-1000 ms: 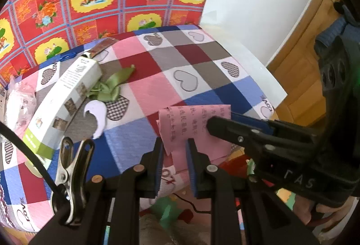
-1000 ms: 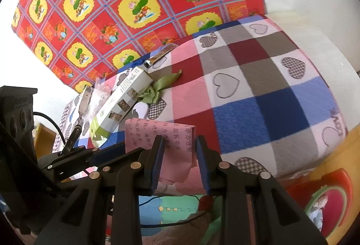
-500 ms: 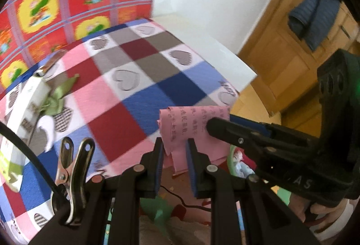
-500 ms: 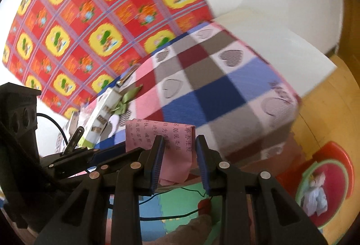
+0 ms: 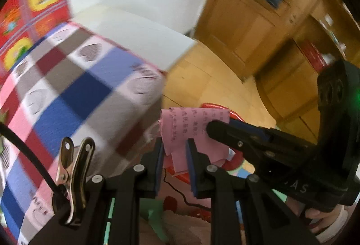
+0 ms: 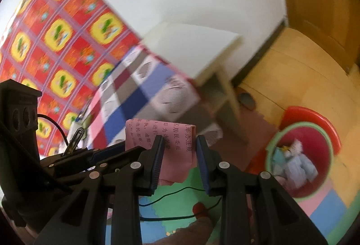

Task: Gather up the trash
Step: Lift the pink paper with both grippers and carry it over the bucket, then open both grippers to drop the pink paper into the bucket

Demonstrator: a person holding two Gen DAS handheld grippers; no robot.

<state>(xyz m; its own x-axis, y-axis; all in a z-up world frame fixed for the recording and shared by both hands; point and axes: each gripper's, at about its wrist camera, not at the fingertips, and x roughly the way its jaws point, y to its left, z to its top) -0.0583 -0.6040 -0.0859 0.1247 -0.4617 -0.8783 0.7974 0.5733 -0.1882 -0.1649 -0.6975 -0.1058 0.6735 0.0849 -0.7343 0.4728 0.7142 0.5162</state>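
Both wrist views have swung away from the bench [image 5: 67, 96] with its checked heart-print cloth, which filled the frames a second ago and now slides off to the left with motion blur; the wooden floor and a red basin [image 6: 324, 123] already holding crumpled trash [image 6: 294, 159] have come into the right wrist view. This suggests that the pick-up is finished and the carry toward the basin is under way, with the drop not yet made. The pink paper [image 6: 164, 143], folded and printed with dark characters, is off the bench and held in the air between the two tools. The left gripper [image 5: 174, 157] has its jaws closed on the paper's lower folds, and the right gripper [image 6: 180, 155] has its jaws pressed against the sheet from either side, reaching across the left wrist view from the right. The paper's long axis runs roughly crosswise between the two grippers, folded top edge uppermost, loose lower edge hanging toward the floor mat [image 6: 171, 204]. The basin lies well apart from the paper, to the lower right.
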